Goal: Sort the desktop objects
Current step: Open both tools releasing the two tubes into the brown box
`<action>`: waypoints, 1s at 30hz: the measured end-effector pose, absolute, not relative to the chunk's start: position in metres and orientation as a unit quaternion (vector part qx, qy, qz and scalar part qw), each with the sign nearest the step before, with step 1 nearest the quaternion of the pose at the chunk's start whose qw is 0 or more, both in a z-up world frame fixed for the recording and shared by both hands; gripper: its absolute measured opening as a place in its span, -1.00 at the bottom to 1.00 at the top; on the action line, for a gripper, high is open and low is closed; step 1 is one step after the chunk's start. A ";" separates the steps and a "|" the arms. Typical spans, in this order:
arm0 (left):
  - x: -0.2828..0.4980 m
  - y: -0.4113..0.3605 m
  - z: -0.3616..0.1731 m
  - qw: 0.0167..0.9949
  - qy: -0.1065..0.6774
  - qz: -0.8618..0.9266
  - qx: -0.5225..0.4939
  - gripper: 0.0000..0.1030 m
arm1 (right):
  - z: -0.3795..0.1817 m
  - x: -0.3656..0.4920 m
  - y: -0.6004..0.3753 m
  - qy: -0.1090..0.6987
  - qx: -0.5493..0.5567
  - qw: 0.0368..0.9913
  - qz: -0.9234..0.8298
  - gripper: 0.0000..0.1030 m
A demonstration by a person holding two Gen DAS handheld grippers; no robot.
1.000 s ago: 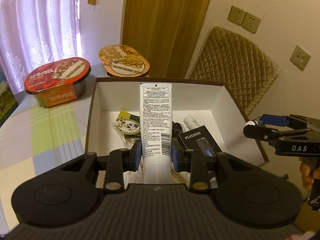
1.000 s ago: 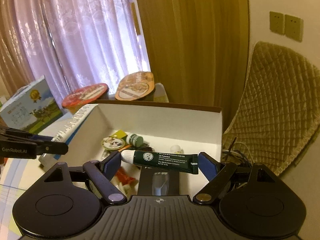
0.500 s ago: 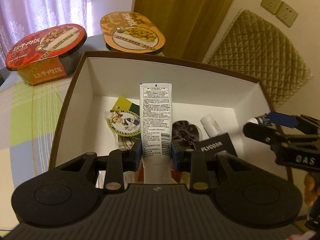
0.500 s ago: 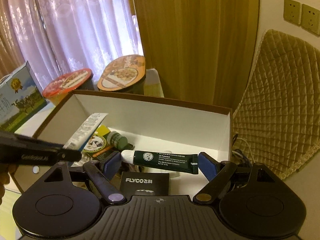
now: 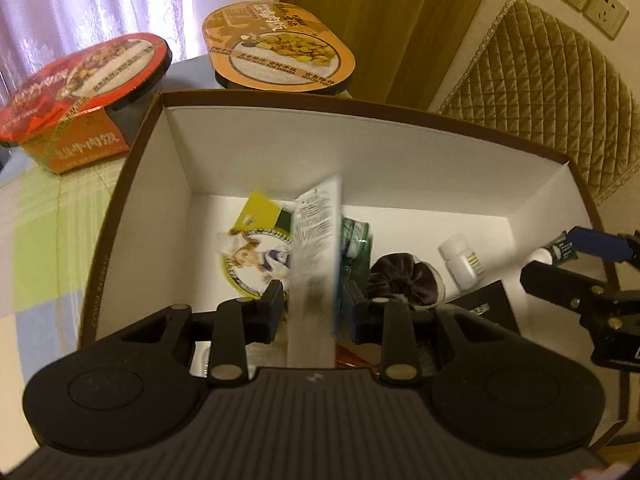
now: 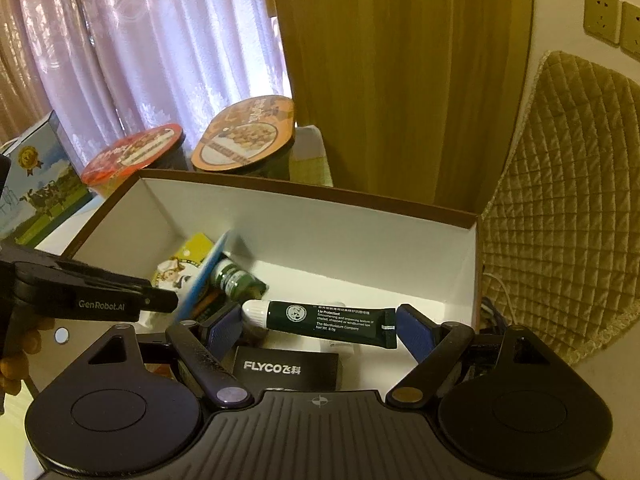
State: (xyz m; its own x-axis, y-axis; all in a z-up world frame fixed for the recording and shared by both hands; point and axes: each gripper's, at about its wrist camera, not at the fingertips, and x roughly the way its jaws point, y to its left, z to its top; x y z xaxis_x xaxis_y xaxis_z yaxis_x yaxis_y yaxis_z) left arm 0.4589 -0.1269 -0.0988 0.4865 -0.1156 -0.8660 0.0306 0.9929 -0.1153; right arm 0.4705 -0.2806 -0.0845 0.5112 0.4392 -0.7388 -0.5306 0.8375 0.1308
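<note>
The open box (image 5: 400, 148) with white walls sat in the middle, and both tools hung over it; the left gripper (image 5: 312, 312) was pinching a white tube (image 5: 316, 248) low on its body, so most of the tube stuck up above the jaws and leaned over the inside of the box; the tube looked blurred (so its small print could not be read). The right gripper (image 6: 320, 326) held a little dark green tube (image 6: 332, 322) end to end, white cap against one pad and flat crimped tail against the other, with its jaws standing wide, just above the near part of the box. Both tubes were probably light and soft, so a hard squeeze could dent them or push cream toward the cap; the smooth plastic was likely slippery too; the best place to hold the white one seemed to be the flat sides near its bottom, where it was held. Inside the box lay a small green bottle (image 6: 234, 278), a round picture packet (image 5: 252, 258), a small white bottle (image 5: 462, 262), a dark fuzzy thing (image 5: 404, 278) and a black FLYCO box (image 6: 290, 368).
</note>
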 end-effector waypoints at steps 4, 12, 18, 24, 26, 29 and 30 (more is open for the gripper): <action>0.456 -0.127 -0.095 0.863 0.503 -0.045 -0.023 -0.48 | -0.084 0.467 -0.278 0.408 -0.057 0.864 0.289 0.56; 0.440 -0.123 -0.079 0.867 0.496 -0.054 0.000 -0.27 | -0.086 0.449 -0.261 0.408 -0.072 0.851 0.323 0.56; 0.425 -0.108 -0.065 0.872 0.488 -0.046 -0.006 -0.06 | -0.090 0.436 -0.243 0.407 -0.087 0.838 0.354 0.57; 0.414 -0.092 -0.051 0.879 0.475 -0.031 -0.014 0.02 | -0.094 0.431 -0.222 0.400 -0.099 0.834 0.366 0.57; 0.411 -0.088 -0.048 0.881 0.473 -0.027 -0.015 0.03 | -0.092 0.430 -0.216 0.384 -0.102 0.839 0.373 0.58; 0.407 -0.084 -0.044 0.883 0.469 -0.024 -0.017 0.16 | -0.090 0.428 -0.209 0.349 -0.111 0.852 0.374 0.88; 0.406 -0.083 -0.044 0.883 0.468 -0.023 -0.018 0.17 | -0.089 0.426 -0.209 0.339 -0.113 0.858 0.370 0.92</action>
State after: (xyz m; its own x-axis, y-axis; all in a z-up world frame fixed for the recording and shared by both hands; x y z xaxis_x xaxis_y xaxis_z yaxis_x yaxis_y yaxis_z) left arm 0.4060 -0.0829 -0.0438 0.5617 -0.0575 -0.8253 0.0246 0.9983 -0.0528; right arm 0.4259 -0.2089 -0.0887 0.4968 0.5574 -0.6652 -0.7111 0.7008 0.0562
